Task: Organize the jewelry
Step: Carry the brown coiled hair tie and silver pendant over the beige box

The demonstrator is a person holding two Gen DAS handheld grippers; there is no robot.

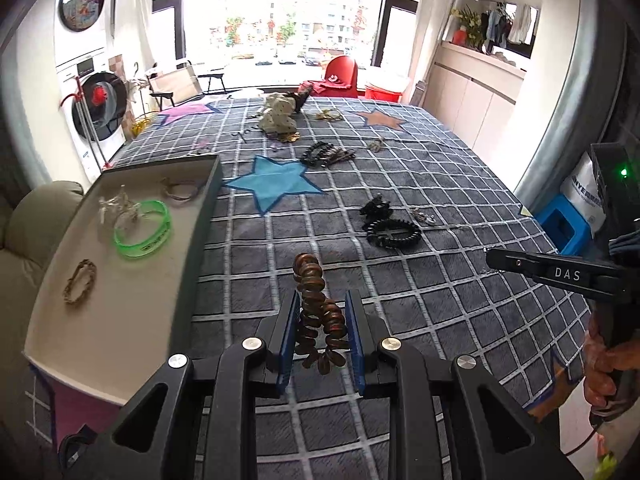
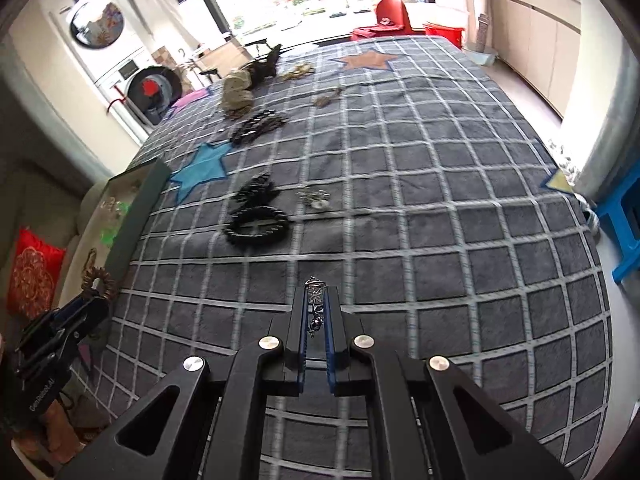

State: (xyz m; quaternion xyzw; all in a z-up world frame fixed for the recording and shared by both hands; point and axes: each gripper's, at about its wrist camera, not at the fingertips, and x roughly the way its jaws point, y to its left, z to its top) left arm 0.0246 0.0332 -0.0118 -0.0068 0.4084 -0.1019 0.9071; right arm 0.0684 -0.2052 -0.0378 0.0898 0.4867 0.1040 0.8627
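1. A shallow tray sat at the left edge of the bench, holding a green wristband, a braided bracelet, a clear tangle and a cord loop.
2. "DAS" was readable on the right gripper, which pinched a small silver piece.
3. The left gripper clamped a brown bead bracelet near the tray.
4. Black bracelets lay farther off.
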